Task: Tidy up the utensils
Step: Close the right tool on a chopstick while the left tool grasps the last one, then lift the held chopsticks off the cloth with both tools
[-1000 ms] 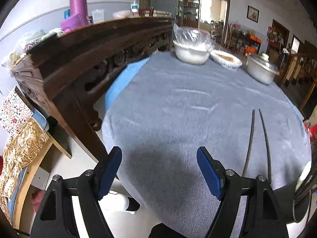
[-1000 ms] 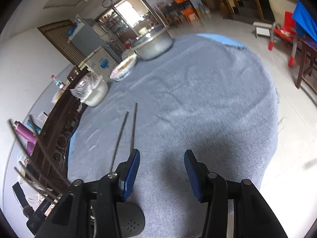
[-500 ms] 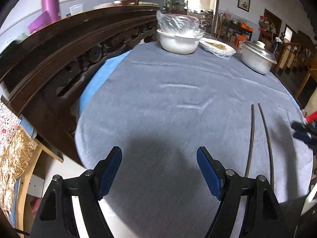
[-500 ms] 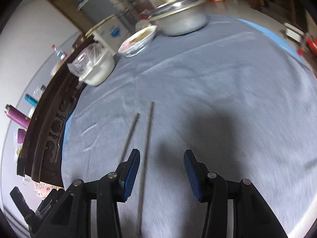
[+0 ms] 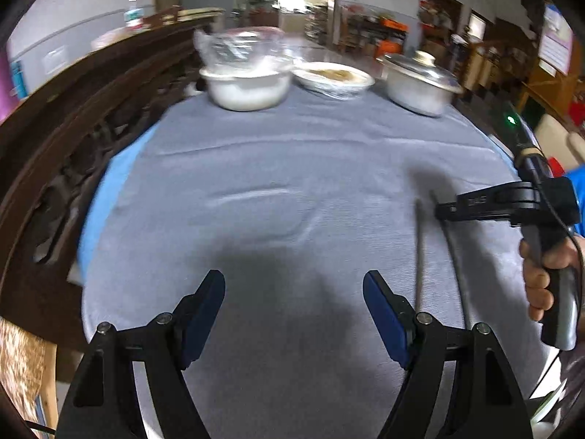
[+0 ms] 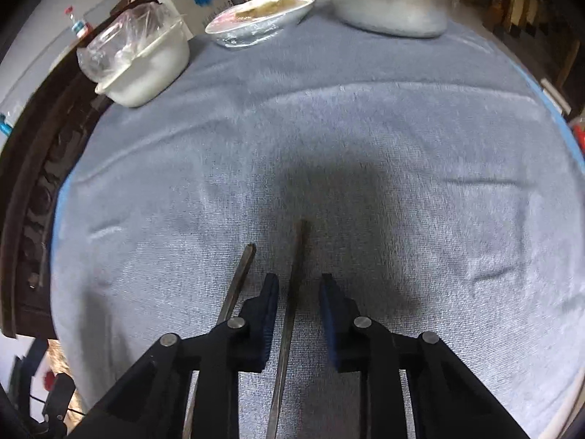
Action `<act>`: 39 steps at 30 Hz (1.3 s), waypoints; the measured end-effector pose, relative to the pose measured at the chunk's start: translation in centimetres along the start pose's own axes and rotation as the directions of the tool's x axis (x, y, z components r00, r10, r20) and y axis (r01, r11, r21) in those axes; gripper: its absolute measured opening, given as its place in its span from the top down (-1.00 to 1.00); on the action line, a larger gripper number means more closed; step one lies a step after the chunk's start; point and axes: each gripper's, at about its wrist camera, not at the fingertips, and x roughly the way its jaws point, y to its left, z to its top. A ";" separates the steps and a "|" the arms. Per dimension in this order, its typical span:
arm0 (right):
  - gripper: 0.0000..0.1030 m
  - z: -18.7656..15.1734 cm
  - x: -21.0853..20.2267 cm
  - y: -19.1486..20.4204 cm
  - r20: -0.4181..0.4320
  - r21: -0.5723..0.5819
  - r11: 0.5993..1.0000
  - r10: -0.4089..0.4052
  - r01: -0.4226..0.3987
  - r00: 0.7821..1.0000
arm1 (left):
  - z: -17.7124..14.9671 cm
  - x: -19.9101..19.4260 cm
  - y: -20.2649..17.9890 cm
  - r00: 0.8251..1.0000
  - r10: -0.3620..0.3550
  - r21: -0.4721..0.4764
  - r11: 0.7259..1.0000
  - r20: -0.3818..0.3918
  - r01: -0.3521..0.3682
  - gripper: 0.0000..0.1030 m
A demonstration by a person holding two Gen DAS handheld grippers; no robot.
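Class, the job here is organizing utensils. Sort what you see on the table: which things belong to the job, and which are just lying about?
Belong to the job:
- right gripper, jaws closing around one chopstick
- second chopstick, lying beside it
- left gripper, open, nothing between its pads

Just lying about:
- white tub with plastic bag
- covered dish
- lidded metal pot

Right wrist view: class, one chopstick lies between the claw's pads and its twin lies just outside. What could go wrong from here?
1. The right claw is closing around one chopstick; its left pad may nudge the second chopstick lying close beside it.
2. The thin chopstick lies flat on the soft grey cloth, so the pads may catch fabric or slip over it.
3. A grip near one end could let the stick tilt when lifted.
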 end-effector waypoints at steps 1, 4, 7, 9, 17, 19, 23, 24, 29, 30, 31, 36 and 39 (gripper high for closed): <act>0.75 -0.1 0.0 0.1 0.006 -0.023 0.999 -0.026 0.027 1.000 | 0.3 0.3 -0.2 1.000 -0.011 0.009 1.000 -0.008 0.011 -0.52; 0.84 -0.4 0.0 0.2 0.014 -0.064 0.997 -0.045 0.046 0.999 | 1.5 1.9 -1.7 0.996 -0.076 0.043 0.996 -0.052 0.079 -0.52; 0.86 -0.8 -0.4 -1.1 0.019 -0.066 0.997 -0.041 0.042 0.999 | 2.7 3.3 -3.6 0.984 -0.149 0.074 0.985 -0.095 0.156 -0.50; 0.86 -1.1 -0.7 -2.1 0.024 -0.061 0.998 -0.033 0.034 0.999 | 3.3 4.2 -4.9 0.972 -0.202 0.092 0.973 -0.121 0.214 -0.39; 0.86 -1.9 -1.7 -5.7 0.034 -0.035 0.999 0.010 -0.009 0.999 | 5.6 9.0 -9.9 0.932 -0.271 0.129 0.943 -0.242 0.308 0.03; 0.84 -1.9 -1.6 -6.1 0.032 -0.031 0.999 0.034 -0.033 0.999 | 5.8 10.1 -10.8 0.929 -0.257 0.142 0.943 -0.266 0.301 0.06; 0.84 -2.1 -1.9 -6.4 0.030 -0.039 0.998 0.051 -0.049 0.998 | 6.0 11.8 -11.9 0.922 -0.237 0.151 0.944 -0.306 0.293 0.26; 0.84 -2.1 -2.0 -6.4 0.031 -0.043 0.998 0.050 -0.048 0.998 | 6.3 11.8 -12.1 0.926 -0.234 0.160 0.944 -0.295 0.289 0.30; 0.85 -2.3 -2.0 -6.3 0.037 -0.053 0.997 0.055 -0.053 0.998 | 6.9 12.4 -11.6 0.929 -0.230 0.112 0.956 -0.291 0.271 0.90; 0.85 -2.3 -1.8 -6.3 0.038 -0.053 0.997 0.056 -0.054 0.998 | 7.0 12.5 -11.4 0.925 -0.242 0.092 0.956 -0.293 0.280 0.90; 0.85 -2.2 -1.8 -6.3 0.038 -0.053 0.997 0.056 -0.054 0.998 | 7.0 12.5 -11.0 0.922 -0.255 0.063 0.956 -0.292 0.285 0.90; 0.85 -1.9 -1.6 -6.1 0.021 -0.045 0.998 0.045 -0.044 0.999 | 6.3 11.7 -9.5 0.928 -0.249 -0.042 0.968 -0.277 0.248 0.90; 0.84 -1.4 -1.4 -5.7 -0.012 -0.048 0.999 0.026 -0.026 1.000 | 6.0 11.4 -8.9 0.934 -0.224 -0.062 0.975 -0.279 0.216 0.90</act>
